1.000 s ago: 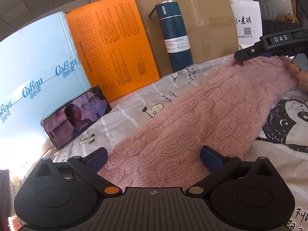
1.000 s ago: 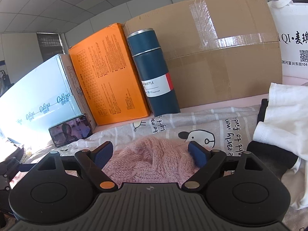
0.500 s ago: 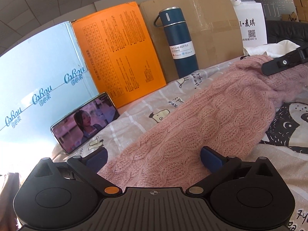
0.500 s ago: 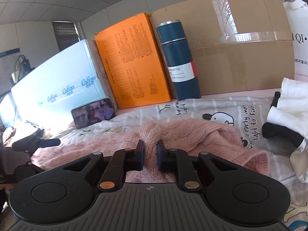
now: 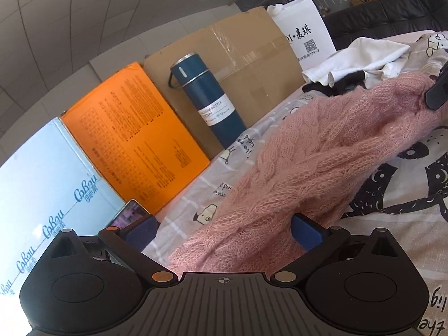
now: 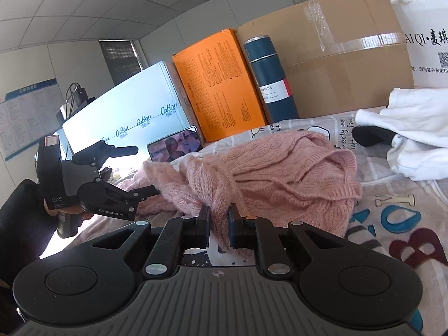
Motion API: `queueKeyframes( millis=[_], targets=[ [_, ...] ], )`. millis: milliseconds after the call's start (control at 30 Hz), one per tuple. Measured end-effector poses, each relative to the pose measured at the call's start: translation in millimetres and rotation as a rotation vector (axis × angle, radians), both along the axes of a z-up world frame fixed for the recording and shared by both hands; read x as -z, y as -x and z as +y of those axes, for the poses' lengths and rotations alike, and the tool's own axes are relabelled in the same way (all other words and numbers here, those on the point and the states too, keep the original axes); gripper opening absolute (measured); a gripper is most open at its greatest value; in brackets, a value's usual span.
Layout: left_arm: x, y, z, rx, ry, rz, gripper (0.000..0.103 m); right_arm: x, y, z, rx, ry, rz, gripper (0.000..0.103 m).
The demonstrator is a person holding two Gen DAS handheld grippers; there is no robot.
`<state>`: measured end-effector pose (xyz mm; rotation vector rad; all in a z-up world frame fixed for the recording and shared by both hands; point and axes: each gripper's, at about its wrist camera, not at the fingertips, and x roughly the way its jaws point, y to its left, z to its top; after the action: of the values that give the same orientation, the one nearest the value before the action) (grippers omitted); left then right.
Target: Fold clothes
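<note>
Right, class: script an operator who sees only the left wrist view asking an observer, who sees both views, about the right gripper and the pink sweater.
Operator: Has the right gripper caught the pink sweater?
Observer: Yes, it is shut on a bunched fold of it.
Operator: My finger hides most of the phone. How does it stand?
Observer: On its long edge, leaning against the pale blue box.
Operator: What is printed on the sheet at your end?
Observer: Large coloured letters, just right of the sweater.
</note>
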<state>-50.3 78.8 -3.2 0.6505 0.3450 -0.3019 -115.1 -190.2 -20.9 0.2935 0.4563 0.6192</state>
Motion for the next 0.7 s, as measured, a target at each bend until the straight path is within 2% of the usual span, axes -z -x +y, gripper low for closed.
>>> queueKeyframes(
  millis=[100,167,267,367,500,633,700],
  targets=[
    [3.5,12.7,-7.0,0.061,-0.029,0.010,0.076,2.7,7.5,-6.2,0.028,0.002,-0.004,0.011],
    [6.6,26.2,-11.4,0.087,-0.060,0.007,0.048,3.5,9.3,-10.8,0.048,-0.008,0.004,0.011],
    [10.2,50.9,-11.3,0.110,-0.037,0.032,0.030,2.5,14.2,-15.0,0.079,-0.023,-0.001,0.011],
    [14.5,80.1,-13.1,0.134,-0.041,0.045,0.028,-0.2,20.8,-17.2,0.106,-0.029,-0.013,0.011],
    [18.1,116.9,-16.7,0.203,-0.034,0.114,0.028,-2.6,29.9,-20.6,0.141,-0.025,-0.020,0.011],
    [21.6,139.4,-11.0,0.221,0.045,0.177,0.031,1.9,36.0,-23.6,0.171,-0.009,-0.001,0.012],
    [18.7,144.6,-1.4,0.199,0.126,0.198,0.033,6.3,39.1,-23.6,0.177,0.003,0.014,0.012]
  ],
)
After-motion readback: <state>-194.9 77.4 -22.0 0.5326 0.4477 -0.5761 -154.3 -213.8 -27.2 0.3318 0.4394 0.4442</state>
